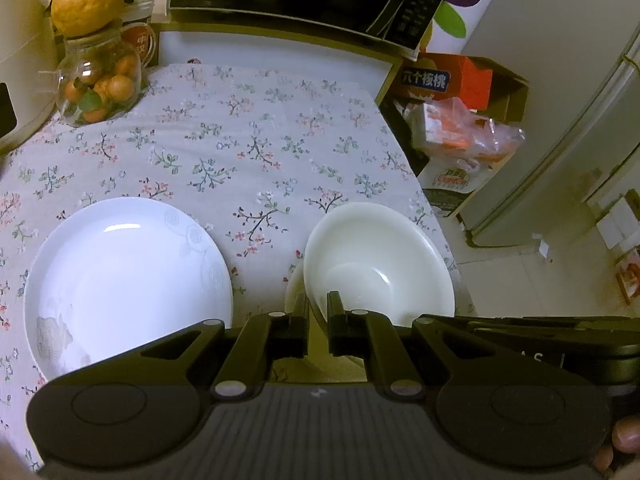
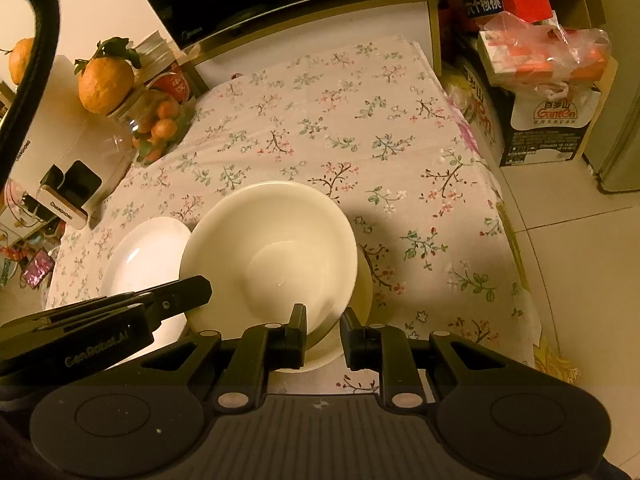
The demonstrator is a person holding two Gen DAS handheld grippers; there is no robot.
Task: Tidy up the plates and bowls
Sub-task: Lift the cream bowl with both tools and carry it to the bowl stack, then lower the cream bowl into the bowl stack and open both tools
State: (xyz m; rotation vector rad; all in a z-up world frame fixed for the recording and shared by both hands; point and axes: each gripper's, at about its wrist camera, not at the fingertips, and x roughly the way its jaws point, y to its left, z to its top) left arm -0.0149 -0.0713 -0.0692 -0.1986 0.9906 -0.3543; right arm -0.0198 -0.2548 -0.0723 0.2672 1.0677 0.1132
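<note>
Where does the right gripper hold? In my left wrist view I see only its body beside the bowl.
Observer: The right gripper is closed on the near rim of the bowl, one finger inside, one outside.
Operator: Is something under the bowl?
Observer: Yes, a cream dish lies under it and shows past its right side.
Operator: And my left gripper, from the side?
Observer: The left gripper bites the left rim of the bowl, next to the plate.
</note>
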